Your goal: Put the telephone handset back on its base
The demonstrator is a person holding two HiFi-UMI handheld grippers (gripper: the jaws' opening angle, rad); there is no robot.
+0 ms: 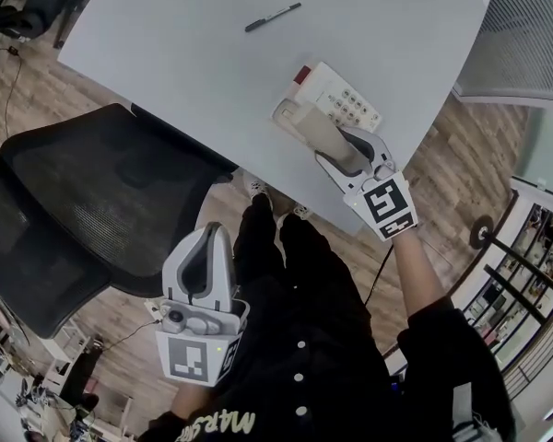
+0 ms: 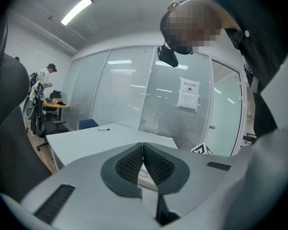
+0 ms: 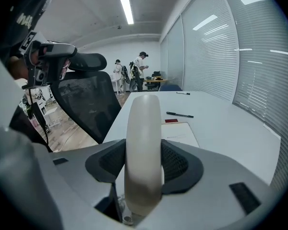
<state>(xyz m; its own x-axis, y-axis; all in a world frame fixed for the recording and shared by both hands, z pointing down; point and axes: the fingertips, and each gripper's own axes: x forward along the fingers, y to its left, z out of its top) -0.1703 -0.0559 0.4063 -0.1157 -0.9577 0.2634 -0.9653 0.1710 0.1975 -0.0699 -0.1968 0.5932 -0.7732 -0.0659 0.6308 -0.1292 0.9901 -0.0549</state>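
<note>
The grey table (image 1: 166, 26) is carrying two things. A phone base (image 1: 336, 95) is sitting near its edge, just ahead of the right gripper's (image 1: 352, 151) jaws and slightly to their right. A black pen (image 1: 273, 17) is lying farther out beyond those jaws, well apart from the base, toward the table's middle.

One telephone base (image 1: 346, 95) and one pen (image 1: 273, 17) lie on the one table (image 1: 184, 44). One handset (image 1: 318, 132) is over the table. One black mesh chair (image 1: 83, 201) stands beside the table. There are two grippers: the left gripper (image 1: 207, 236) and the right gripper (image 1: 350, 150).
</note>
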